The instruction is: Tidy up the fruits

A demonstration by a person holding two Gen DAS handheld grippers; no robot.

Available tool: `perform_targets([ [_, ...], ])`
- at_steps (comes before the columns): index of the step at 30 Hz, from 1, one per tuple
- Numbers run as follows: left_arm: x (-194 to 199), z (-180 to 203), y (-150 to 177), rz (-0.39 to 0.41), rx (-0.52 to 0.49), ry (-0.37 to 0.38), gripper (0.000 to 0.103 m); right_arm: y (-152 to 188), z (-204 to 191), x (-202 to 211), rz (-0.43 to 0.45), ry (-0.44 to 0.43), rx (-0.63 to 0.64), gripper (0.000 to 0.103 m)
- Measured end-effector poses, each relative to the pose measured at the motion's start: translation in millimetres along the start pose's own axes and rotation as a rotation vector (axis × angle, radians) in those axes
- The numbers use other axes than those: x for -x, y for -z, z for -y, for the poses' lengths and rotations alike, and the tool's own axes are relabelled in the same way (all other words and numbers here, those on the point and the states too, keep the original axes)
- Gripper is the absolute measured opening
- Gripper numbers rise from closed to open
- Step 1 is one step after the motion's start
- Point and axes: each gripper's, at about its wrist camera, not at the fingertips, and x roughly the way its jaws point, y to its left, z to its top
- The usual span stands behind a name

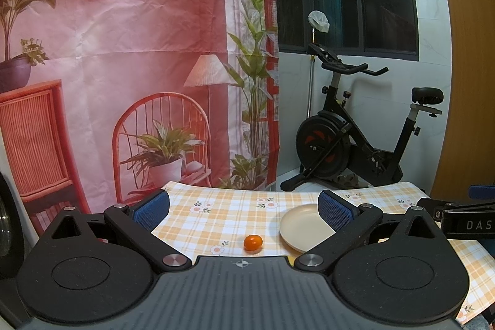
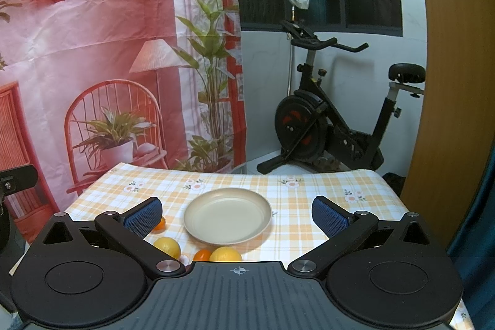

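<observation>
A small orange fruit [image 1: 253,242] lies on the checked tablecloth [image 1: 222,215], just left of a cream plate [image 1: 298,229]. My left gripper [image 1: 244,209] is open above the near edge, and the fruit sits between and ahead of its blue pads. In the right wrist view the empty cream plate [image 2: 227,215] is centred between the blue pads of my open right gripper [image 2: 236,217]. Near its front rim lie a yellow fruit [image 2: 167,247], a small orange fruit [image 2: 202,255] and a larger yellow-orange fruit [image 2: 225,255]. Another small orange fruit [image 2: 160,224] peeks from behind the left finger.
The table stands before a printed pink backdrop [image 1: 139,51]. A black exercise bike [image 1: 355,138] stands beyond the table's far right corner. A wooden door panel [image 2: 448,82] runs along the right. Part of the right gripper [image 1: 464,221] shows at the left wrist view's right edge.
</observation>
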Motion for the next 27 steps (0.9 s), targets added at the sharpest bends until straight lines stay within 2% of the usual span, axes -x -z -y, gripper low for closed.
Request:
perform_targets([
  [11, -7, -2, 2, -0.029, 0.024, -0.01, 0.103, 1, -1, -1, -0.001, -0.002, -0.003, 0.103],
  [17, -24, -12, 6, -0.065, 0.052, -0.038, 0.103, 9, 5, -13, -0.007, -0.013, -0.024, 0.103],
  [22, -42, -32, 9, -0.101, 0.107, -0.07, 0.103, 16, 11, -28, -0.005, -0.055, -0.042, 0.103],
  [27, -56, -45, 11, -0.096, 0.114, -0.089, 0.102, 24, 13, -50, 0.004, -0.02, -0.009, 0.103],
])
